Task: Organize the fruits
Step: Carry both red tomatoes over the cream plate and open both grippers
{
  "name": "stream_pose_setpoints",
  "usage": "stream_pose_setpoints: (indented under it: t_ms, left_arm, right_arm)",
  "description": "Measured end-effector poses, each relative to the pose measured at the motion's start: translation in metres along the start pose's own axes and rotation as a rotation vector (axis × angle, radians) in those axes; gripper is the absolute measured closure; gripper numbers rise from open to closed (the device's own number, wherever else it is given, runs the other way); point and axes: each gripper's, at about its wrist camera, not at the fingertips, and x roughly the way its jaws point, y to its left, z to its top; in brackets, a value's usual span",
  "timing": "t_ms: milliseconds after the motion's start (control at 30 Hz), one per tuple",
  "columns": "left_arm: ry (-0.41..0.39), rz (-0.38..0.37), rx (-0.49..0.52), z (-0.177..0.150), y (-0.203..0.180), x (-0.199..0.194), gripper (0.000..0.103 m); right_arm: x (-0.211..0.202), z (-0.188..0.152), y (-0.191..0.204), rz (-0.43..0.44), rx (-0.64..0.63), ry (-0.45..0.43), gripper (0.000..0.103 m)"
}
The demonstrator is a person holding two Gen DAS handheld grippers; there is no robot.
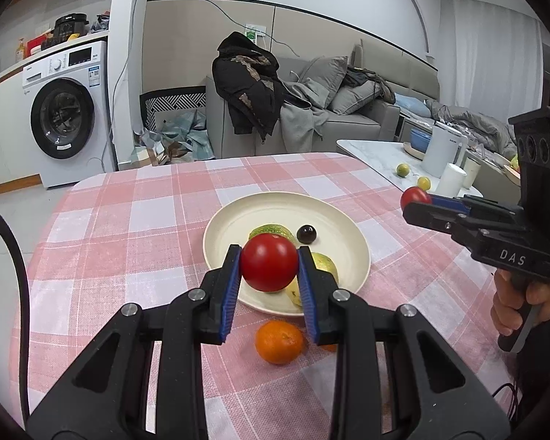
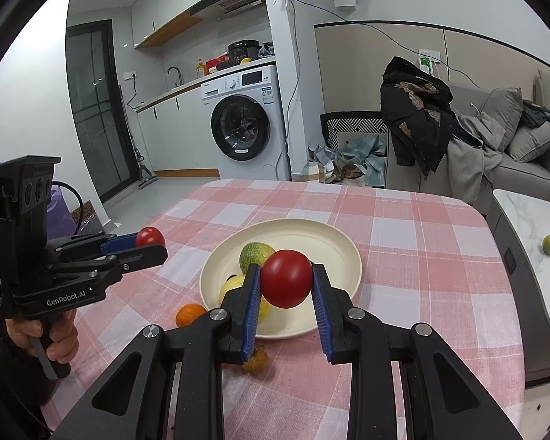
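In the left wrist view my left gripper [image 1: 269,251] is shut on a red tomato [image 1: 269,267], held above the near rim of a cream plate [image 1: 238,216]. On the plate lie a green fruit [image 1: 271,230], a dark round fruit [image 1: 307,234] and a yellow-green fruit [image 1: 324,262]. An orange [image 1: 279,341] rests on the cloth in front of the plate. My right gripper [image 2: 286,269] is shut on a second red tomato [image 2: 286,282] over the same plate [image 2: 311,231]. Each gripper also shows in the other's view: the right gripper [image 1: 418,201] and the left gripper [image 2: 152,245].
The pink checked tablecloth [image 1: 128,220] covers the round table. A small brownish fruit [image 2: 256,361] lies near the plate's front. A marble side table [image 1: 377,154] to the right carries two limes, white cups and a jug. A sofa and a washing machine stand behind.
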Motion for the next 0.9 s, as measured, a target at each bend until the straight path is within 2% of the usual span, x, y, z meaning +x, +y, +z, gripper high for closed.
stream_pose_setpoints:
  t_ms: [200, 533, 900]
  left_arm:
    - [0.031, 0.015, -0.011, 0.001, 0.005, 0.026, 0.076]
    - [0.09, 0.05, -0.017, -0.014, 0.015, 0.068, 0.076]
    - [0.101, 0.052, -0.003, -0.022, 0.014, 0.083, 0.076]
  right_arm:
    - [0.012, 0.004, -0.006, 0.01, 0.032, 0.011, 0.075]
    - [0.039, -0.01, -0.021, 0.005, 0.084, 0.082, 0.075]
    - [0.063, -0.023, -0.021, 0.004, 0.098, 0.139, 0.075]
